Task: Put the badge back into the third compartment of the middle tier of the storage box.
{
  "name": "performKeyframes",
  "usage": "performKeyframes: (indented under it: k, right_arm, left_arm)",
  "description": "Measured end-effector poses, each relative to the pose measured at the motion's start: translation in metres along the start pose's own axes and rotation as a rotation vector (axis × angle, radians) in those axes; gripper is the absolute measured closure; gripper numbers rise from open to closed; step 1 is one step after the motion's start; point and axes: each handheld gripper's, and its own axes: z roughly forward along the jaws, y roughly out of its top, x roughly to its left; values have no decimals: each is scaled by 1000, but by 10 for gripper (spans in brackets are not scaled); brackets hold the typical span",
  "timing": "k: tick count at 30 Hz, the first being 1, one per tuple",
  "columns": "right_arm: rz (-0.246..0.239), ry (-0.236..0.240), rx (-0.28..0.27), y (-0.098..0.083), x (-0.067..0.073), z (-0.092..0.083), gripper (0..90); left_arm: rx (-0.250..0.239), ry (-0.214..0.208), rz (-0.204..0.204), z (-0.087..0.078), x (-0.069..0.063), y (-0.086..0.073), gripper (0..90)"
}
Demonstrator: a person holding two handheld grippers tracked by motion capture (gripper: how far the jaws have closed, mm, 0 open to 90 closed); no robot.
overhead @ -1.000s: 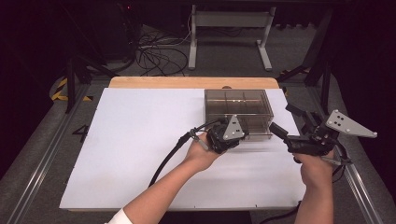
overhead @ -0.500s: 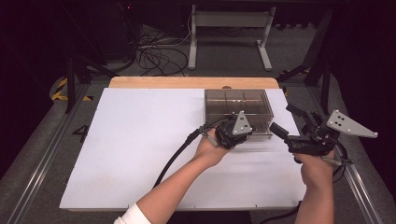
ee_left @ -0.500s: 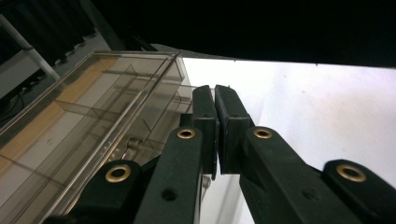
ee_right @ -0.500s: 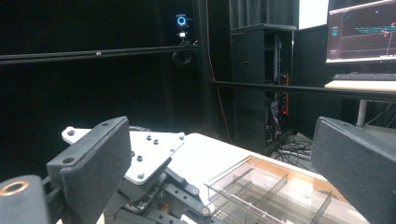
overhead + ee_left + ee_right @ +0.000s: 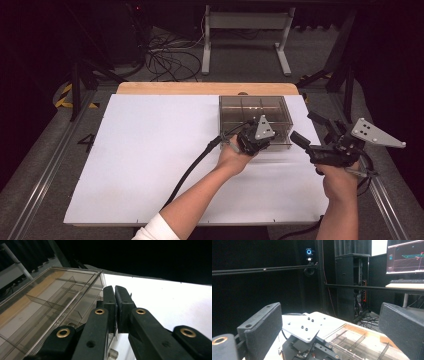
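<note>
So the left tool had its jaws pressed right together with nothing between them. In the left gripper view the two black tips met flat against each other, sitting just beside the near corner of the clear plastic box. From the high view that tool was at the box's front edge, and I couldn't tell whether it was actually touching the wall or only hovering close by.

The right tool was off to the right of the box, held above the table's edge with its jaws spread wide and nothing in them. In the right gripper view the two pads framed the left tool's grey plate and the divided compartments of the box.

The box itself sat on the white table near the far edge, right of centre, lid down, compartments looking bare from what I could see. Left tool's cable trailed back along the forearm.
</note>
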Motion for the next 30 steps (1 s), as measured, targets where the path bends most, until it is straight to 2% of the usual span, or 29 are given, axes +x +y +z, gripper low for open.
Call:
performKeyframes:
  k: [9, 20, 30]
  right_arm:
    - [1, -2, -3, 0, -1, -1, 59]
    - [1, -1, -3, 0, -2, -1, 59]
    - [0, -1, -1, -1, -3, -1, 60]
  left_arm:
    - [-11, 2, -44, 13, -1, 1, 878]
    - [-10, 36, -103, 24, -1, -1, 876]
    - [10, 52, -119, 30, -2, -4, 875]
